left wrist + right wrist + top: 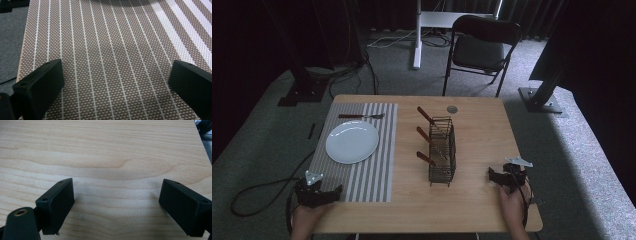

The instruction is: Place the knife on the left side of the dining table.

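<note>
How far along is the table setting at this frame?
Done: the plate lies on the striped placemat, with a fork beyond it. In hand: nothing; the left gripper and right gripper both rest open. Left: three wooden-handled utensils sit in the wire caddy.

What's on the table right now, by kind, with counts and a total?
Striped placemat: 1
White plate: 1
Fork beyond the plate: 1
Wire caddy: 1
Wooden-handled utensils in the caddy: 3
Small round grey disc: 1
Total: 8
</note>
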`<state>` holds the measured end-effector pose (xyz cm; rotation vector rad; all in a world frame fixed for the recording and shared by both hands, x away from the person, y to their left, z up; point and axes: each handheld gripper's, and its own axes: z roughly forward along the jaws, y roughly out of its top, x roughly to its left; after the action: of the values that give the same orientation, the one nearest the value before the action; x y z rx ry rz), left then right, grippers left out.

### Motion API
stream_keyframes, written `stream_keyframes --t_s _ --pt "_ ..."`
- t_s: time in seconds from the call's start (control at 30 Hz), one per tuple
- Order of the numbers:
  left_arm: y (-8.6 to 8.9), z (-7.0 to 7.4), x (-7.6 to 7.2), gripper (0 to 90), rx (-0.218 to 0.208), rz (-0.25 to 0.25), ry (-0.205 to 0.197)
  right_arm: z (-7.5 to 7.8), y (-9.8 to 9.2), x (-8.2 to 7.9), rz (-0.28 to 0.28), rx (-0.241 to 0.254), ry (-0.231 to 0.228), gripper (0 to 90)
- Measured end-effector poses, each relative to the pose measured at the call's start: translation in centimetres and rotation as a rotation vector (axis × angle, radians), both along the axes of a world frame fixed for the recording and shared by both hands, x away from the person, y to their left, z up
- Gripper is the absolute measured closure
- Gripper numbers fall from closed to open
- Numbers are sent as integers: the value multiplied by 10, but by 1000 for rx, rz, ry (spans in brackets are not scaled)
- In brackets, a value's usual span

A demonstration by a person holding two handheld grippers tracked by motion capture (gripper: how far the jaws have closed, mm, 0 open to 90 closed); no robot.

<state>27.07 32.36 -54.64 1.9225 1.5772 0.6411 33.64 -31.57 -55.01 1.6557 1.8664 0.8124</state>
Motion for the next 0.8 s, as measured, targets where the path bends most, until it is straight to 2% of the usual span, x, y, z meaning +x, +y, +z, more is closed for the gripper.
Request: stream_keyframes --t_s 0.7,0.8 --pt "-1 3 0 27 5 3 18 0 0 0 0 -1 0 122" --pt "-4 4 0 30 -1 -16 28 0 0 0 0 -1 0 122"
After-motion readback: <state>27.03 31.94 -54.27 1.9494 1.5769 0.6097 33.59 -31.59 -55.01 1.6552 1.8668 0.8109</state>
